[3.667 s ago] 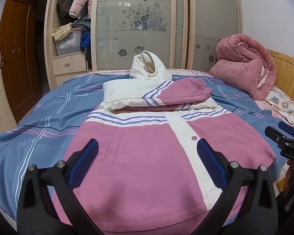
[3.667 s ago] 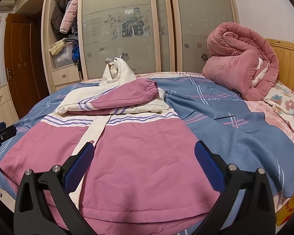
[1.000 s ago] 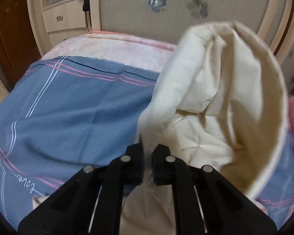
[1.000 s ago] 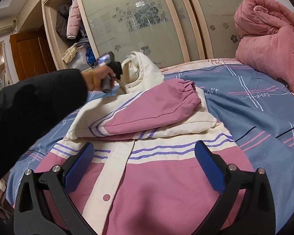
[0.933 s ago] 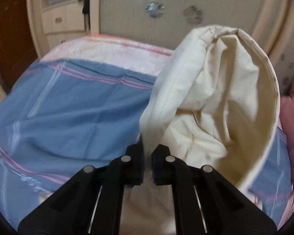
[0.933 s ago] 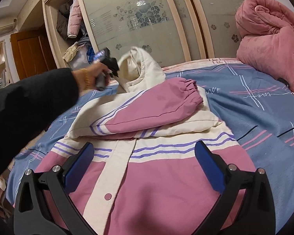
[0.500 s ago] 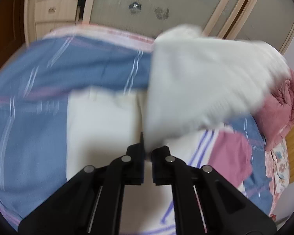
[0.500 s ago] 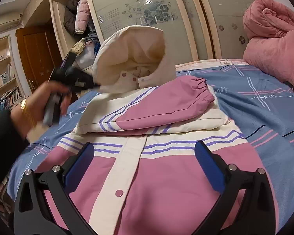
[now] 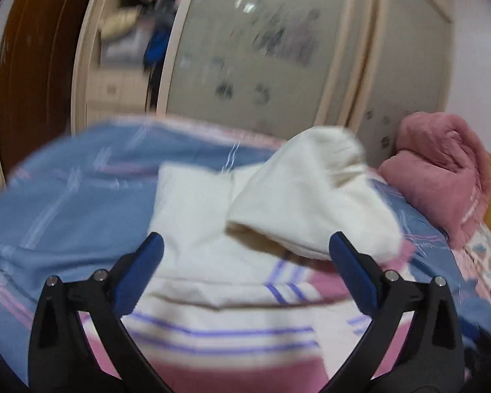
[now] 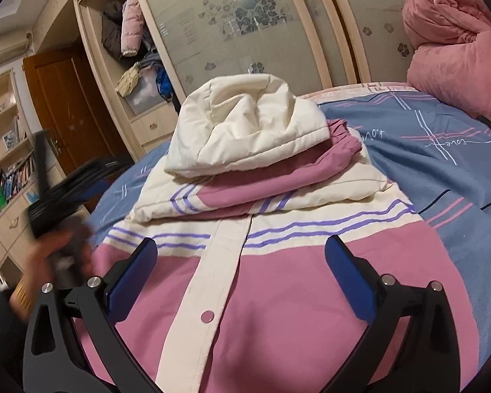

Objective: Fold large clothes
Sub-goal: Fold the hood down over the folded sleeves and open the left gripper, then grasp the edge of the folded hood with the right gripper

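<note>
at the far left of the right wrist view a brown door (image 10: 65,104) stands beside low shelves of books, and next to it an open wardrobe (image 10: 137,65) holds hanging coats and a heap of clothes, its frosted sliding panels printed with flowers. in front of the door the left hand (image 10: 54,262), blurred, grips the handle of the left gripper (image 10: 78,180), held over the left edge of the bed (image 10: 448,163). in the left wrist view that left gripper (image 9: 245,255) has its blue-padded fingers (image 9: 140,271) spread wide with nothing between them.

the jacket (image 10: 278,278), pink and cream with purple stripes, lies face up across the middle of the bed on a blue sheet with pink and white lines. its hem is nearest the cameras and a cream button strip runs up the centre with one pink snap showing. its sleeves (image 10: 278,177) are folded across the chest, the pink one on top with its gathered cuff pointing right. the cream hood (image 10: 248,131) is flipped forward and rests on the folded sleeves, near the far edge of the bed.

the right gripper (image 10: 242,268) hovers over the jacket's lower half, its fingers (image 10: 350,275) also released and wide apart, touching nothing that shows.

at the far right corner of the bed sits a rolled pink quilt (image 10: 458,42).
</note>
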A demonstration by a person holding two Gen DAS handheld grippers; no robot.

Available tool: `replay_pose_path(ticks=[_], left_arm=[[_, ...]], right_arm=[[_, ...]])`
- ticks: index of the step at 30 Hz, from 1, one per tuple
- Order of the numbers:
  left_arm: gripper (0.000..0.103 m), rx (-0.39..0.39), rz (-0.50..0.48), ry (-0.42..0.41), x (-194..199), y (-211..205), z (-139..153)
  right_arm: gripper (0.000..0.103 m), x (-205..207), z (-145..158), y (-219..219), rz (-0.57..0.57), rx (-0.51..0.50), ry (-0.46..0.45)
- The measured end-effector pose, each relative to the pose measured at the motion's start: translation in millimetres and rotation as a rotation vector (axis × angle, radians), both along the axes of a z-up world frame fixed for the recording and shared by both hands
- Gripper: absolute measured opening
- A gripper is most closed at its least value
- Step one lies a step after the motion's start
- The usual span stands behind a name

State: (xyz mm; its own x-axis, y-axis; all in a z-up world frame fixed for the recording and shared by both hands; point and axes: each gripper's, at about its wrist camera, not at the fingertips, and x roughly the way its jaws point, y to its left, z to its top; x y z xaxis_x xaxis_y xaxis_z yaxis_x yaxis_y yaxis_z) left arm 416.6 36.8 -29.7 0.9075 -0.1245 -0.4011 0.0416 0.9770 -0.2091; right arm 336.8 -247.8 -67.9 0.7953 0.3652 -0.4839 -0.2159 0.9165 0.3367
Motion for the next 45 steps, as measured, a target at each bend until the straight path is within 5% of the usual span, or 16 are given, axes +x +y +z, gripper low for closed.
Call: replay_pose_path(ticks=[2, 6, 12, 18, 27, 30, 38, 45], left_arm=[[0.101, 0.090, 0.022, -0.054, -42.3, -19.0, 10.9], [0.101, 0.225, 0.009, -0.012, -87.1, -43.0, 5.1], [0.101, 0.224, -0.097, 0.063, -110.0, -55.5, -27.0], [0.101, 0.170, -0.088, 0.128, -118.5, -29.4, -35.5], [0.101, 0.068, -0.073, 0.156, -128.1, -0.9, -30.5], [0.101, 0.059, -0.074, 0.160, -129.8, 2.3, -30.5], [0.101, 0.079, -0.098, 0.141, -128.6, 2.7, -23.6], [0.101, 0.033, -0.087, 0.149, -119.6, 16.0, -21.3]], right_arm=[[0.102, -0.2, 1.5, -7.3, -0.016, 0.029, -0.012], [0.102, -0.3, 4.6, -22.2, -0.057, 0.072, -0.024], [0.102, -12.6, 7.9, -31.1, -0.098, 0.069, -0.041], [0.102, -24.4, 4.2, -35.7, -0.084, 0.119, -0.020], [0.101, -9.1, -21.4, -60.5, -0.046, 0.583, 0.076], [0.094, 7.5, -24.5, -59.7, -0.047, 0.689, 0.112], [0.074, 82.1, -15.3, -46.7, -0.084, 0.690, 0.158], [0.061, 144.9, -48.4, -37.4, -0.151, 0.721, 0.262]])
